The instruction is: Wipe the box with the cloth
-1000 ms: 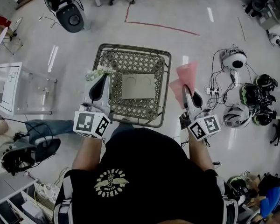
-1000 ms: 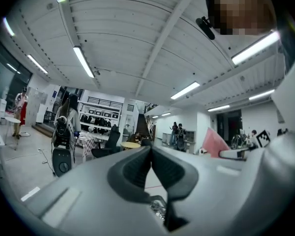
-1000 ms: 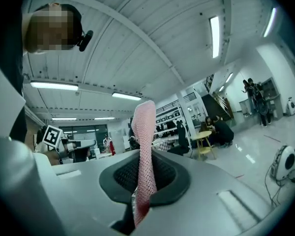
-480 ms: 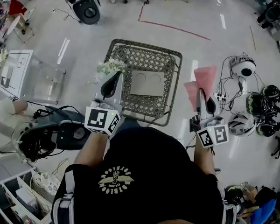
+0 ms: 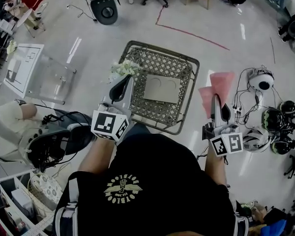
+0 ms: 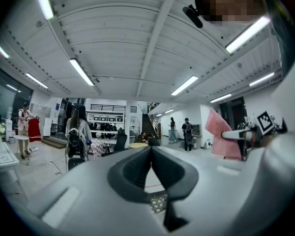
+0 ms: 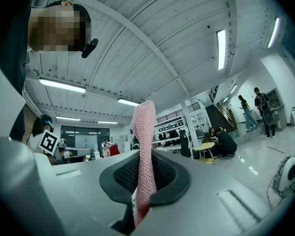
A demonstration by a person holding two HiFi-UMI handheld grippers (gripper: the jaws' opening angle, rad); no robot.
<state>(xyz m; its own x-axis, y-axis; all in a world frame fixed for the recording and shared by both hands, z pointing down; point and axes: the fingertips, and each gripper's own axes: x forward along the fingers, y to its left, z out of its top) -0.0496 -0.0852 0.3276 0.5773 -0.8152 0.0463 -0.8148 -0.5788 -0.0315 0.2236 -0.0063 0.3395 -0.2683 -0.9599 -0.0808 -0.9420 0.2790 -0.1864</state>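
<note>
Directly below us the pale floor spreads wide, and on it stands the lattice-topped table. We see the box, flat and grey with two round marks on its lid, lying near the middle of that table. Our right gripper is off the table's right side, over the floor; its jaws pinch the pink cloth, which sticks up past the tips, well apart from the box. Our left gripper sits at the table's left edge, jaws pressed together at the tips with nothing between them. Just beside its tips lies a small bunch of white flowers.
</note>
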